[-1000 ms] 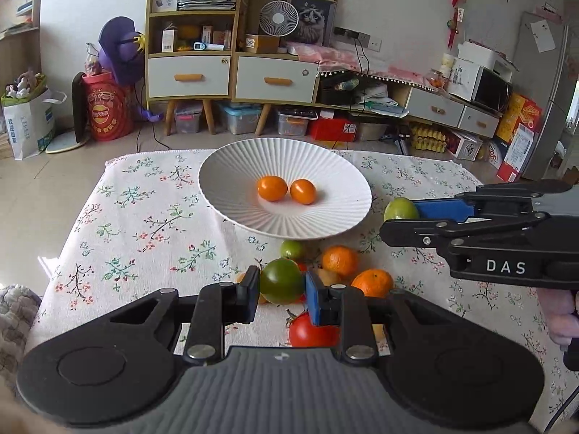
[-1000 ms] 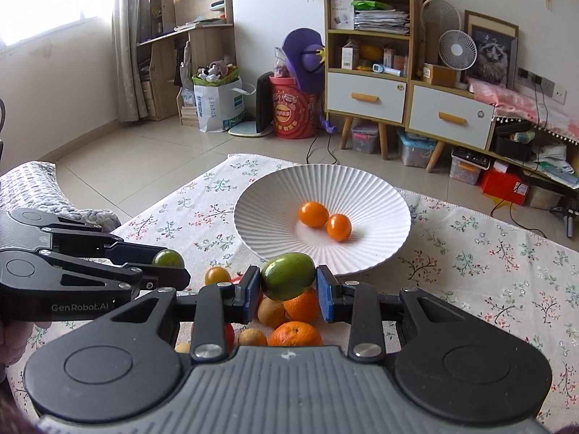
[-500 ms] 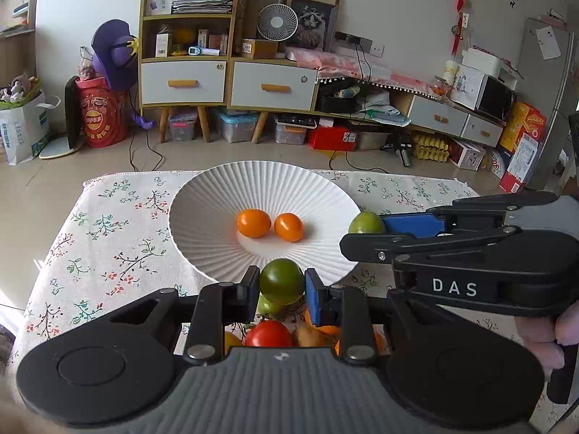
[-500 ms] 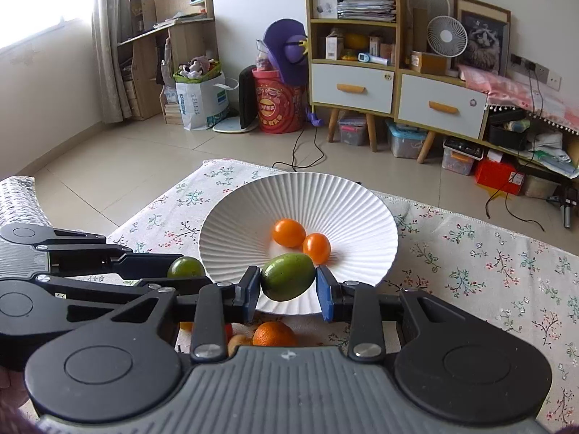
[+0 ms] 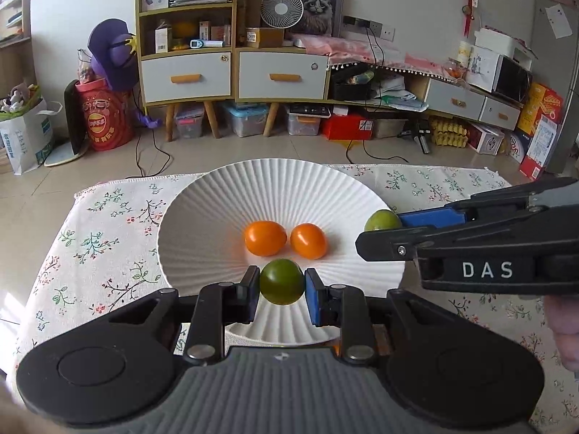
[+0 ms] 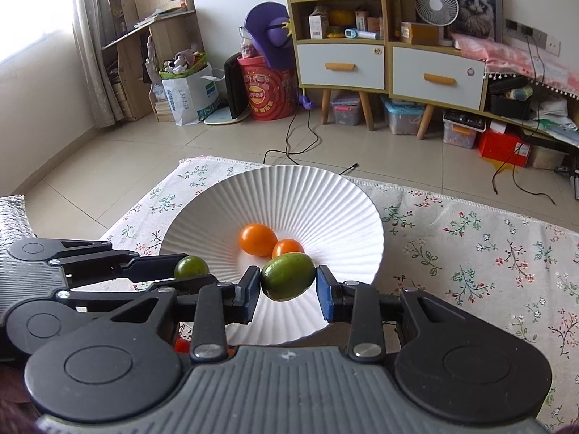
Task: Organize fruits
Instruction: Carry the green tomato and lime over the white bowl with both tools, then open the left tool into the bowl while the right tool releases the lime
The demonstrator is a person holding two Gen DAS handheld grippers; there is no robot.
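A round, dark green fruit, glossy with a yellowish tinge low on its skin, is being gripped between the fingers of the left gripper, one black pad and one blue pad pressed against its sides; it is being held over the near part of the white ribbed plate. A larger, oval green fruit, lighter and finely speckled, is being clamped lengthwise in the right gripper, its long axis tilted up toward the right, and is likewise being held above the plate's near half. In the left wrist view the same oval fruit is being seen only as a pale green end poking out past the right gripper's black finger, over the plate's right rim. Two smooth orange fruits, a bigger one and a smaller one, are lying side by side, just about touching, in the plate's centre. The plate is being carried by a floral tablecloth. Beneath the right gripper's body, slivers of red and orange fruit are being glimpsed on the cloth, too hidden to be identified. The round green fruit is also being seen from the right wrist, at the left gripper's tip.
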